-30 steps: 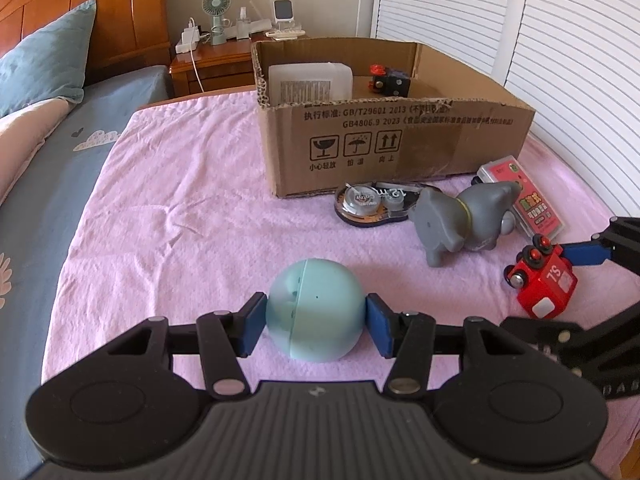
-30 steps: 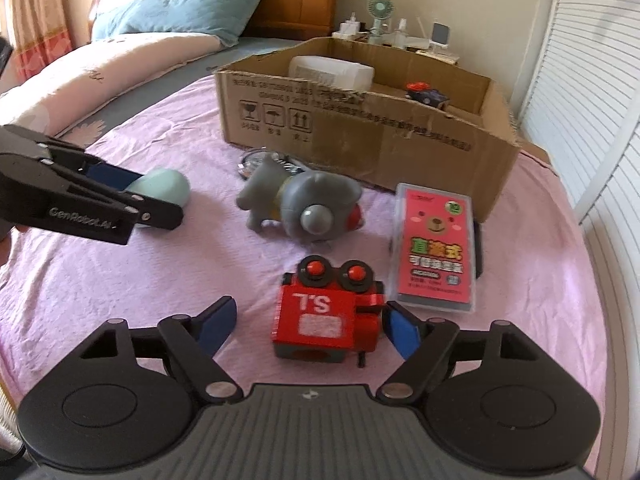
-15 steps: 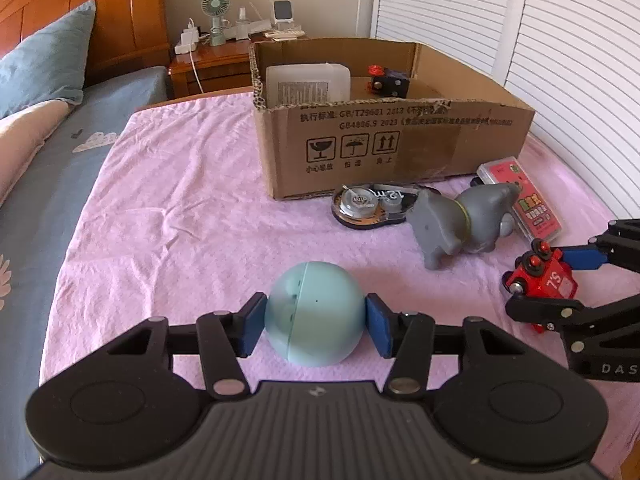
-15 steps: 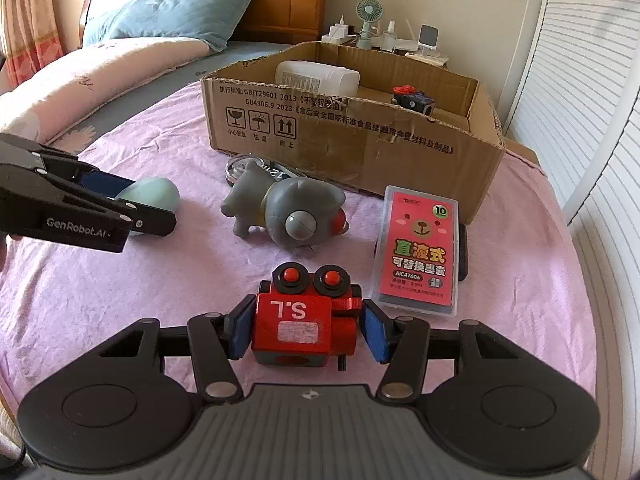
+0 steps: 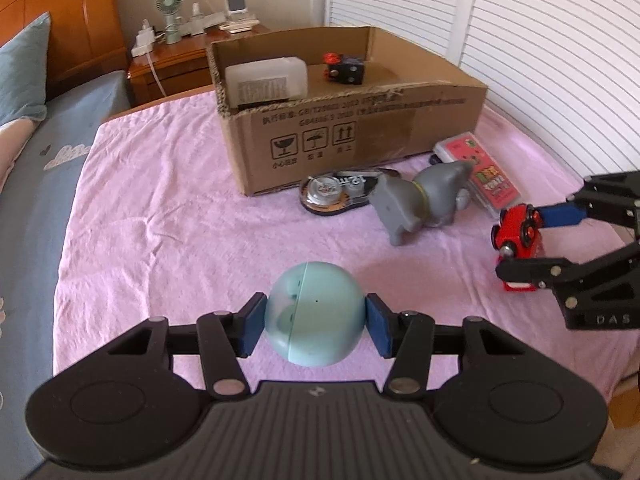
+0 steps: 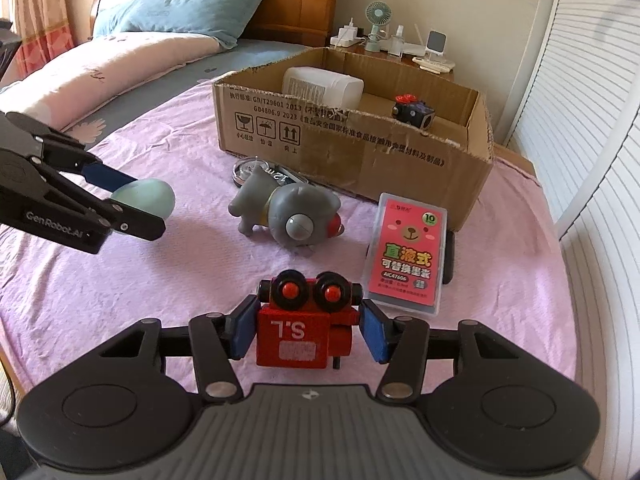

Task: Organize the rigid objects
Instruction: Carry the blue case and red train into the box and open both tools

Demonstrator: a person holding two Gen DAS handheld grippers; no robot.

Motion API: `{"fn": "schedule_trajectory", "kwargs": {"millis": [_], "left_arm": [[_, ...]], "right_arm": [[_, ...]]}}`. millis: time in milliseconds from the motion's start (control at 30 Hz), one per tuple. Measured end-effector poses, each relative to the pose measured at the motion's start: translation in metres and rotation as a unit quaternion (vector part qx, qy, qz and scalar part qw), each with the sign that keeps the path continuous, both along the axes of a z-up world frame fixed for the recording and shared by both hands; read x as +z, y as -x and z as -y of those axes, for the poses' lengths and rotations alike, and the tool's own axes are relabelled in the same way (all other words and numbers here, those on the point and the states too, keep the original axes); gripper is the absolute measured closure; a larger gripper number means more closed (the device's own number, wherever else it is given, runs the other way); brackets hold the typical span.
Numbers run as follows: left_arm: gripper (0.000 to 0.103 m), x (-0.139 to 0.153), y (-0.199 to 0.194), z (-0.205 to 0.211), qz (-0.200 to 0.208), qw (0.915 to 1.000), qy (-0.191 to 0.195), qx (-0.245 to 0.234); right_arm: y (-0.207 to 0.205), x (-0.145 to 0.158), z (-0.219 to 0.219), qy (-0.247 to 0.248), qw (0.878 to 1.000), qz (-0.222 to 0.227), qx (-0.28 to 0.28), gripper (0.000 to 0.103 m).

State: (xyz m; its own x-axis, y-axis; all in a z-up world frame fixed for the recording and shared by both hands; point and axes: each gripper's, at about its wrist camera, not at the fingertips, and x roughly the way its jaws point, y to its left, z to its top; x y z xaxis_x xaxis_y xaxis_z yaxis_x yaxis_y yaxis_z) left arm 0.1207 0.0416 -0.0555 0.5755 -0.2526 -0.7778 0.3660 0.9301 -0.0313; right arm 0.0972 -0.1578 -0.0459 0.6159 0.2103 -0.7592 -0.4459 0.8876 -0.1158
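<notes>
Here, your left gripper (image 5: 315, 322) had its jaws clamped on the pale blue ball (image 5: 315, 314), both blue pads against its sides, above the pink blanket (image 5: 168, 200). Your right gripper (image 6: 306, 332) had its jaws pressed to both sides of the red toy train (image 6: 304, 328), wheels turned up. Beyond them, the grey toy animal (image 6: 288, 216) stood on the blanket, with the pink card box (image 6: 408, 256) lying just beside it. Farther back, the cardboard box (image 5: 360, 136) held a white container (image 5: 266, 80) and a small dark toy (image 5: 346, 70).
</notes>
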Motion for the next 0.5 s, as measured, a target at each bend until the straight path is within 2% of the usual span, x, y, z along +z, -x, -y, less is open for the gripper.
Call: {"fn": "schedule_trajectory", "kwargs": {"millis": [367, 500], "left_arm": [[0.051, 0.028, 0.002, 0.005, 0.006, 0.9993, -0.002, -0.037], [0.051, 0.038, -0.003, 0.009, 0.014, 0.9989, 0.002, -0.046]], "right_arm": [[-0.007, 0.027, 0.012, -0.017, 1.000, -0.003, 0.007, 0.047], [-0.017, 0.046, 0.017, -0.026, 0.999, 0.018, 0.005, 0.047]]}}
